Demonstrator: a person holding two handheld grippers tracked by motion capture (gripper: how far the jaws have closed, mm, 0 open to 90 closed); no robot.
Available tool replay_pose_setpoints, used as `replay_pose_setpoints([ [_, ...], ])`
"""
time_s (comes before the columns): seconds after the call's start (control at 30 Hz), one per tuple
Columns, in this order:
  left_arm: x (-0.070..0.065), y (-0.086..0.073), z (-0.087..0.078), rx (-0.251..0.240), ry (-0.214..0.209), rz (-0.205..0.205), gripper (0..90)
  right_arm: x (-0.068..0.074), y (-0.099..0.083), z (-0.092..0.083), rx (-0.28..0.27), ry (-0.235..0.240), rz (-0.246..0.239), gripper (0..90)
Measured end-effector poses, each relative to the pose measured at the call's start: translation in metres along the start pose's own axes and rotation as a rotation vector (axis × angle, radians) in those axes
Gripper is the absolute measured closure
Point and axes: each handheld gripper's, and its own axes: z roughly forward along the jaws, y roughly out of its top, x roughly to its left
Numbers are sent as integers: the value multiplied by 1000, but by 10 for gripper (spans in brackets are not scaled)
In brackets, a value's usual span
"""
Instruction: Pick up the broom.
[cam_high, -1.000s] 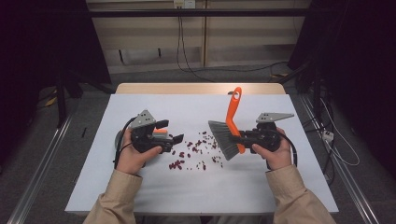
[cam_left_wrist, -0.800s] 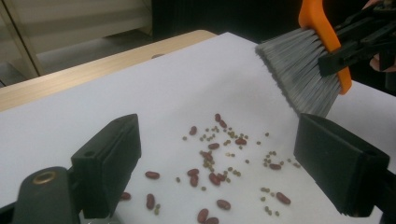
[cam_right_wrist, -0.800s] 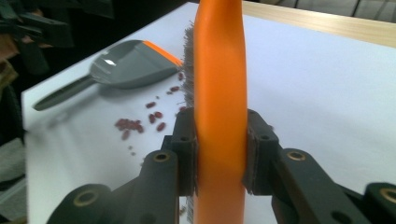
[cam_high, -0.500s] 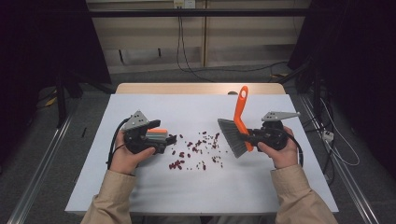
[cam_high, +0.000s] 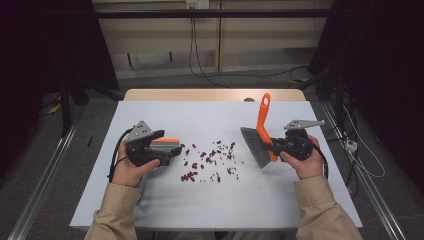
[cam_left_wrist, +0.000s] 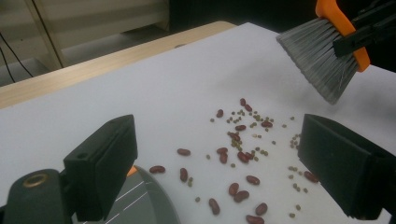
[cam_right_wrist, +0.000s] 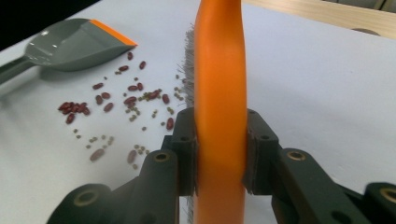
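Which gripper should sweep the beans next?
Right. The right gripper is shut on the brush, bristles beside the beans. The left gripper, jaws just opened, stands over the dustpan.

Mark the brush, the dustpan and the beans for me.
brush (cam_high: 254, 146), high view, on the grey bristles.
dustpan (cam_right_wrist: 70, 44), right gripper view, on the grey scoop.
beans (cam_high: 210, 160), high view, middle of the scatter.

Your right gripper (cam_high: 274, 146) holds the orange brush (cam_high: 260, 134) above the white table (cam_high: 200, 210), beans (cam_high: 210, 160) scattered between it and your left gripper (cam_high: 172, 151)
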Motion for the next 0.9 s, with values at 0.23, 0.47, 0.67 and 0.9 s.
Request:
replay_pose_setpoints([
  [0.23,3,-5,-2,21,8,8,112,-2,-1,1,45,-58,-23,704],
  [0.47,5,-8,-4,19,10,4,110,-8,-3,-2,70,-100,-25,704],
  [0.67,8,-9,-6,13,15,-1,110,-9,-5,2,122,-137,-40,703],
  [0.9,9,-11,-6,23,19,-1,110,-6,-6,12,133,-152,-55,706],
])
